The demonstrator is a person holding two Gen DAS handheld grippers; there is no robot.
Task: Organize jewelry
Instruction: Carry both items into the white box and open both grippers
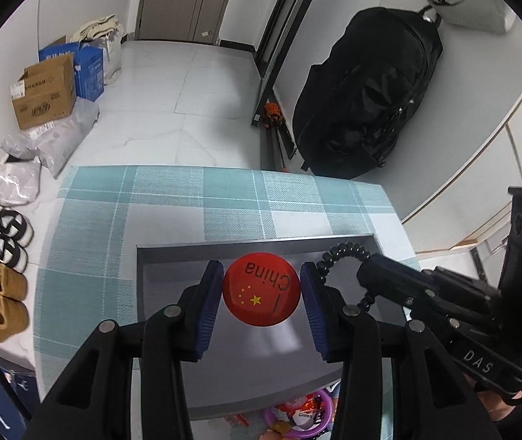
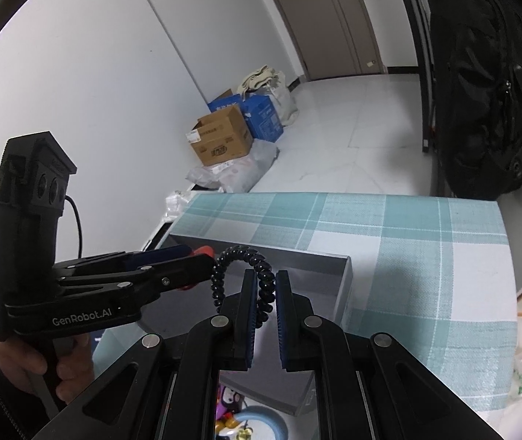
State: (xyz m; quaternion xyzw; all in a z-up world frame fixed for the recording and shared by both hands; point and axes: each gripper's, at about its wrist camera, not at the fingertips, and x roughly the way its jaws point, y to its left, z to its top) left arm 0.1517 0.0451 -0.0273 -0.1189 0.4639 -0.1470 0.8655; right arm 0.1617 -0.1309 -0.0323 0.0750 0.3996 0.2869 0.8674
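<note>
Both grippers hang over the grey tray (image 1: 172, 253) to drop loads: left (image 1: 261, 295) clamps the red badge (image 1: 261, 289), right (image 2: 263, 295) pinches the black coil tie (image 2: 238, 256).

White walls, pale glossy tiled floor (image 1: 191, 84), grey-brown door (image 1: 187, 0) at the far end, table under a teal-and-white plaid cloth (image 1: 172, 201) — cardboard boxes (image 1: 42, 90), black backpack (image 1: 367, 91).
</note>
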